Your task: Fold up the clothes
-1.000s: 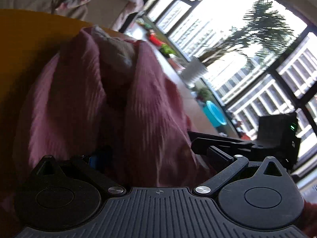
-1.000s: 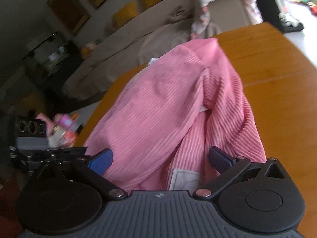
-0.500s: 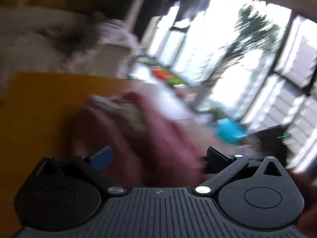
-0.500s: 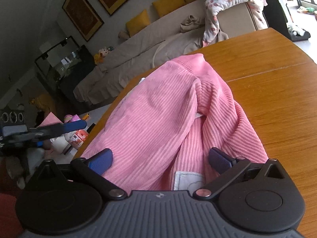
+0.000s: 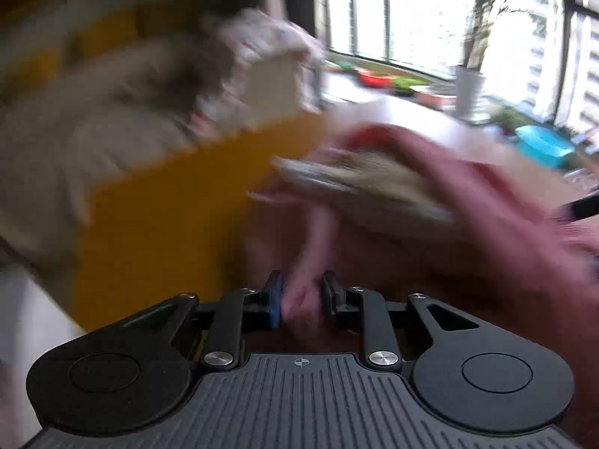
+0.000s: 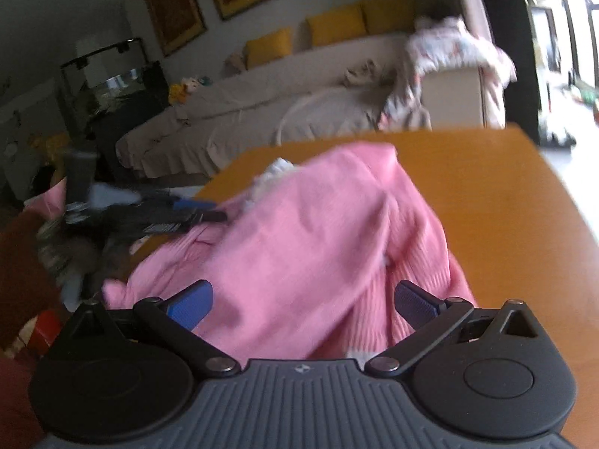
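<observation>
Half a second before, the left gripper [image 5: 299,299] was open; now it had pinched a fold of the pink top [image 6: 318,243] heaped on the table [image 6: 505,205]. The right gripper [image 6: 303,303] gaped wide, holding nothing, so 1 corner looked ready to lift.

No words, numbers or brand names can be read in either view. The small white fabric label [image 6: 357,354] sewn on the pink ribbed garment [image 6: 307,262] shows only as a blank sliver at the gripper body's edge. The one sign is a small crosshair mark [image 5: 298,362] moulded on each hand-held gripper's ribbed dark grey body; motion blur smears everything else.
</observation>
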`<state>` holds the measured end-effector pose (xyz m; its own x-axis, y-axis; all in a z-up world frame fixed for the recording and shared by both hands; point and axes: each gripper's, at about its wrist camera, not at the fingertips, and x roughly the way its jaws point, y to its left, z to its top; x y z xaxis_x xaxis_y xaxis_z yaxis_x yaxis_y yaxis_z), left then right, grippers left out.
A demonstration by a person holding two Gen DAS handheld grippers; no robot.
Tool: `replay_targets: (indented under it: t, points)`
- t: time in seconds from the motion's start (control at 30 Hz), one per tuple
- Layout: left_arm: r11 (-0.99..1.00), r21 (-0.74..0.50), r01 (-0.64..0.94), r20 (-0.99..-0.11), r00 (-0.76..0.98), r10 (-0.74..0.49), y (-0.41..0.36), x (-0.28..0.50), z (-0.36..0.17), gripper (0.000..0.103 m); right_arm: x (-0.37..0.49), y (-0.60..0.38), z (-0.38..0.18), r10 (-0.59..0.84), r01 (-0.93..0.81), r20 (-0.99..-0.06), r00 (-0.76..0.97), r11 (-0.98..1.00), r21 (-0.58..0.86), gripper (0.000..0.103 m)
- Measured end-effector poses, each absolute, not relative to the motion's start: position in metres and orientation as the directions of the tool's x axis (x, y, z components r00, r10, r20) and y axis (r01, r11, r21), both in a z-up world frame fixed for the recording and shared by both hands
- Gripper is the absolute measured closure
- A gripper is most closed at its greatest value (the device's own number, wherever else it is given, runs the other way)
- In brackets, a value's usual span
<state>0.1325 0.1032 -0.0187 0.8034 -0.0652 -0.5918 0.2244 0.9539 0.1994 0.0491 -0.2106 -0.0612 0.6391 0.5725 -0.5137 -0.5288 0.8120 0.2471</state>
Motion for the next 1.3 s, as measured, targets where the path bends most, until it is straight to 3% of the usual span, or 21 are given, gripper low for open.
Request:
replay_targets:
  t: [0.1,0.17,0.23,0.3,0.4,0.47,0.5,0.53,0.6,0.7,0.9,1.0,1.07,1.17,1.2,1.23,1.3]
  points:
    - [0.978,0.200,0.052,-0.549,0.833,0.068,0.145,0.160,-0.009,0.081,0.046,-0.203,-0.048,0.560,-0.532,-0.529,0.638,0.817,0.223,0.014]
    - [0.998,0.049,0.033,-0.549,0.836,-0.001,0.166,0.157,0.006,0.076,0.047,-0.189,-0.043,0.568,-0.551,-0.565,0.598,0.804,0.225,0.019]
    - [0.983,-0.135,0.122,-0.534,0.827,-0.176,0.172,0.144,0.017,0.043,0.047,-0.173,-0.039,0.574,-0.571,-0.601,0.556,0.789,0.226,0.019]
    - [0.951,-0.217,0.220,-0.516,0.801,-0.303,0.161,0.131,0.015,0.030,0.054,-0.147,-0.042,0.542,-0.598,-0.642,0.542,0.786,0.158,0.018]
    - [0.922,-0.232,0.309,-0.530,0.755,-0.386,0.131,0.118,0.000,0.025,0.066,-0.110,-0.058,0.468,-0.654,-0.702,0.536,0.757,0.005,0.022]
    - [0.926,-0.219,0.307,-0.555,0.741,-0.377,0.120,0.111,-0.012,0.025,0.069,-0.110,-0.056,0.441,-0.699,-0.730,0.523,0.712,-0.070,0.063]
    - [0.928,-0.216,0.303,-0.568,0.735,-0.371,0.118,0.110,-0.017,0.024,0.071,-0.111,-0.055,0.428,-0.720,-0.742,0.516,0.686,-0.105,0.070]
    - [0.931,-0.212,0.298,-0.580,0.728,-0.365,0.116,0.109,-0.023,0.023,0.073,-0.113,-0.053,0.414,-0.740,-0.754,0.510,0.658,-0.139,0.084]
    - [0.931,-0.198,0.306,-0.596,0.717,-0.362,0.116,0.112,-0.030,0.020,0.077,-0.128,-0.033,0.358,-0.719,-0.739,0.571,0.653,-0.239,0.089]
    - [0.934,-0.172,0.314,-0.621,0.701,-0.350,0.119,0.118,-0.038,0.020,0.097,-0.162,0.003,0.275,-0.609,-0.672,0.688,0.722,-0.328,0.090]
    - [0.936,-0.122,0.330,-0.655,0.682,-0.326,0.104,0.128,-0.045,0.024,0.138,-0.236,0.049,0.381,-0.452,-0.537,0.753,0.892,-0.001,0.094]
    - [0.912,-0.148,0.381,-0.632,0.673,-0.384,0.090,0.133,-0.040,0.020,0.145,-0.229,0.022,0.461,-0.491,-0.582,0.670,0.863,0.119,0.096]
    - [0.895,-0.110,0.431,-0.628,0.668,-0.399,0.074,0.132,-0.040,0.015,0.145,-0.218,0.000,0.516,-0.522,-0.611,0.600,0.831,0.190,0.098]
    - [0.877,0.000,0.481,-0.654,0.663,-0.364,0.051,0.135,-0.046,0.016,0.142,-0.204,-0.014,0.589,-0.560,-0.598,0.543,0.785,0.264,0.100]
    - [0.869,0.043,0.493,-0.663,0.665,-0.344,0.044,0.136,-0.049,0.025,0.141,-0.202,-0.014,0.613,-0.570,-0.585,0.532,0.770,0.288,0.100]
    - [0.862,0.085,0.500,-0.669,0.669,-0.323,0.041,0.136,-0.052,0.044,0.139,-0.200,-0.011,0.637,-0.582,-0.564,0.526,0.753,0.307,0.100]
    - [0.846,0.129,0.517,-0.673,0.673,-0.309,0.042,0.135,-0.052,0.060,0.136,-0.198,0.000,0.680,-0.614,-0.520,0.516,0.718,0.330,0.102]
